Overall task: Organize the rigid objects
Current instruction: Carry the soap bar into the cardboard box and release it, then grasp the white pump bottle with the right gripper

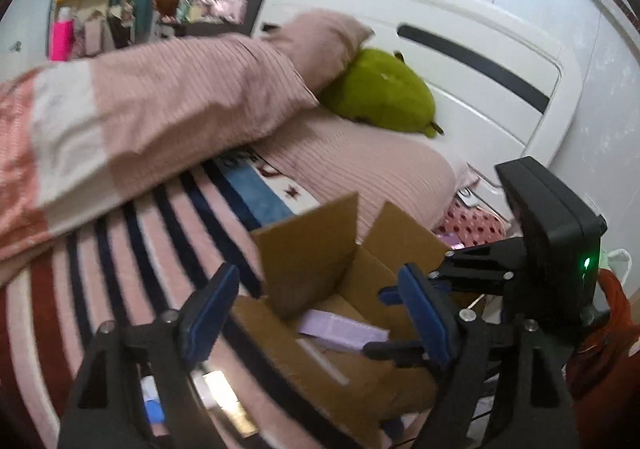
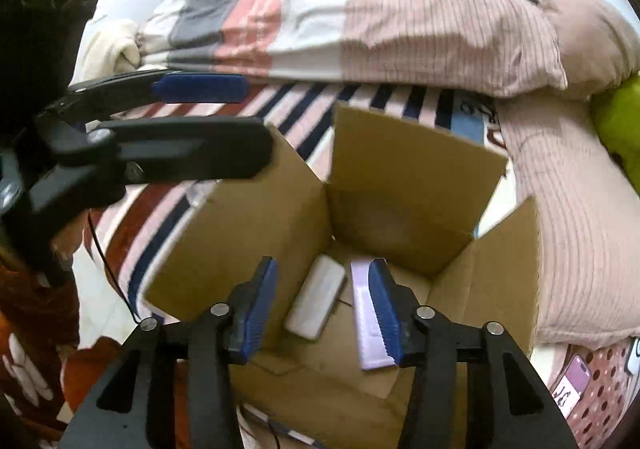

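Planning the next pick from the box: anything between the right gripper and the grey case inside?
Nothing visible. The right gripper hangs open above the open cardboard box, flaps up. The grey case lies uncovered on the floor beside the lilac box.

Green plush (beside pink pillow)

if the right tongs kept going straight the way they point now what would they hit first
Probably the white case lying on the floor of the cardboard box, beside the lilac box; the right tongs are open and empty, though depth is unclear.
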`<state>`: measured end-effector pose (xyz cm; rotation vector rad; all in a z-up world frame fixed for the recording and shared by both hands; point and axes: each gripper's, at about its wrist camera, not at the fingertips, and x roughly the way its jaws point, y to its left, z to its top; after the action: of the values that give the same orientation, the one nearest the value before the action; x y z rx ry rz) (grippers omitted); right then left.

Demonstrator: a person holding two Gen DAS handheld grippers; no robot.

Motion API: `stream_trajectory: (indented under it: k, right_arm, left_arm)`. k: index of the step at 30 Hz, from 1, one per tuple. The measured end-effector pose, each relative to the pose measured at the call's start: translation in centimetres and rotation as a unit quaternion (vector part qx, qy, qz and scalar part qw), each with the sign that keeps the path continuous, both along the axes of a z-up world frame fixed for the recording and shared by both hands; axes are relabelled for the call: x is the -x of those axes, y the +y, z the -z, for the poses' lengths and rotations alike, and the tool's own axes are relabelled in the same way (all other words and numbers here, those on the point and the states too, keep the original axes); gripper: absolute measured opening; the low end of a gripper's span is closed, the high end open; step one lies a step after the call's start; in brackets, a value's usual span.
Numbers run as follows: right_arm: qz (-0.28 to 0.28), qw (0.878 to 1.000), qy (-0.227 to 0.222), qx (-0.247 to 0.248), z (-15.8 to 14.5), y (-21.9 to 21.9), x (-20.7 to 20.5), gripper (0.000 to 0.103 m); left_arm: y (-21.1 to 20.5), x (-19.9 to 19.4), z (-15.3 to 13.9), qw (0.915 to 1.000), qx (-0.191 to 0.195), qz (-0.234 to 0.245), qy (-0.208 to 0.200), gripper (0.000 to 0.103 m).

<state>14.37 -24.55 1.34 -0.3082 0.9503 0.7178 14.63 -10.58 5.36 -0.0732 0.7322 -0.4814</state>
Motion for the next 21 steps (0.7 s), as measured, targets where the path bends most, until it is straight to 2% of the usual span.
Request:
stream_trajectory:
  k: [5, 10, 13, 16, 21]
  right_arm:
    - [-0.046, 0.998, -0.038, -0.026, -2.5, 4.4, 3.3, 0.048]
    - [-0.108, 0.993, -0.04, -0.04, -2.1, 11.1, 6.2, 0.053]
    - [-0.134, 0.99, -0.008, -0.035, 0.1, 15.0, 7.2, 0.055]
    - [-0.13, 0.991, 0.021, -0.014, 3.8, 18.0, 7.1, 0.055]
    - [-0.07, 0.994, 0.075, 0.038, 10.9, 19.8, 4.1, 0.055]
  left_arm:
    - [5.7, 3.7, -1.2, 0.997, -0.012, -0.067, -0.037, 0.085]
    - [12.2, 7.6, 0.4, 0.989, -0.033, -0.135, -0.05, 0.088]
    - [15.2, 9.0, 2.9, 0.9842, -0.05, -0.166, -0.037, 0.088]
    - [17.7, 10.2, 5.6, 0.9824, -0.048, -0.179, -0.023, 0.088]
    - [19.9, 10.8, 9.9, 0.9832, -0.029, -0.18, -0.006, 0.088]
